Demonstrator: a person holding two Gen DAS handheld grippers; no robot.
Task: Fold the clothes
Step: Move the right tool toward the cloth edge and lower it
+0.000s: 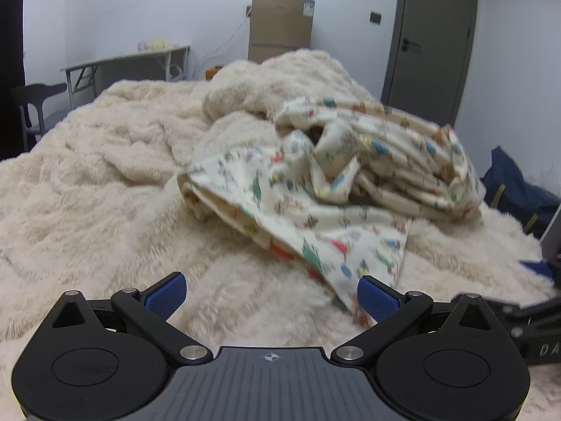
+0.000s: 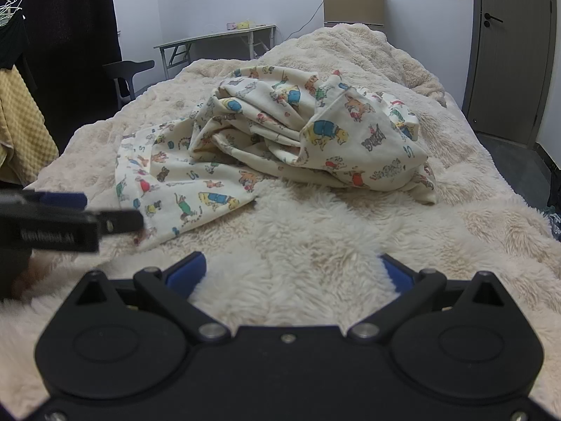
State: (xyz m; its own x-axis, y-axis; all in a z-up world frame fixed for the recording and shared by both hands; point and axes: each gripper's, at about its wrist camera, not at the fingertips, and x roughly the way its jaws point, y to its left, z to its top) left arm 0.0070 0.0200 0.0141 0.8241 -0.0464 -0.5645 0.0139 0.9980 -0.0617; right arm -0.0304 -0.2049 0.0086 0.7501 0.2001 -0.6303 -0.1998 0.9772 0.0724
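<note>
Both of your grippers stand wide open and hold nothing: the left gripper [image 1: 271, 296] hovers at the near corner of the printed garment [image 2: 266, 140], while the right gripper [image 2: 298, 273] hangs over bare fluffy blanket [image 2: 315, 238], short of the cloth. You see the garment crumpled mid-bed, so its shape, front and collar are buried in folds. Your left view blurs the print. One flat flap points toward you; no clear long axis shows.
</note>
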